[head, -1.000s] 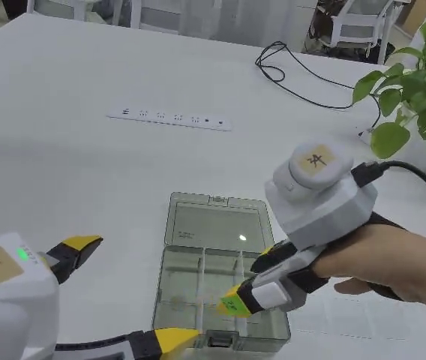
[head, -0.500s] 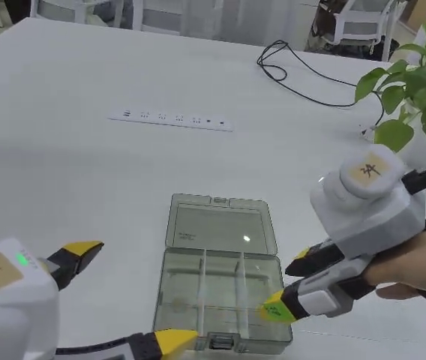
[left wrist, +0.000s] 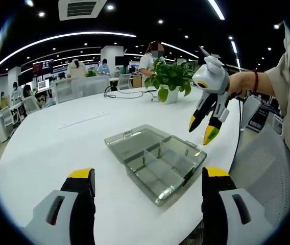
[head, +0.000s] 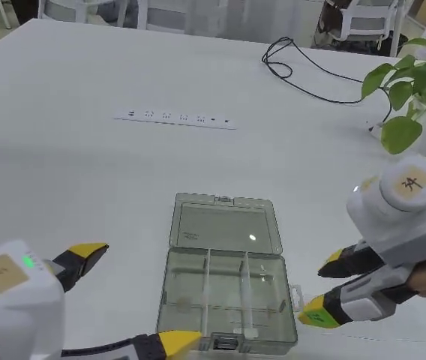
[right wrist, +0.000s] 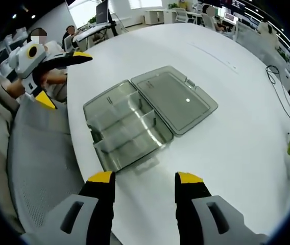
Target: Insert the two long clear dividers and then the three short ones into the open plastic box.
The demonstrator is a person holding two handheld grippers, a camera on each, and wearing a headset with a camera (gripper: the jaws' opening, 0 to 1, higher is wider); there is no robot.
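Between the jaws: open plastic box (head: 225, 343) on the bench (head: 85, 172), lid (head: 224, 225) flat beyond it.
Left gripper (head: 142, 296): jaws spread, empty, just left of box.
Right gripper (head: 316, 294): jaws parted, empty, just right of box.
Box contents: 2 long dividers (head: 208, 289) upright; short cross pieces (head: 187, 268) present, count unclear.
Risk: a part-seated short divider may tip if jaws brush the box.

I'm getting bright, even overhead light; ceiling strips (left wrist: 91, 35) blaze in the left gripper view. A white glare spot sits on the box lid (head: 224, 225). Shadows on the table (head: 85, 172) are soft. Both gripper views bow at the edges.
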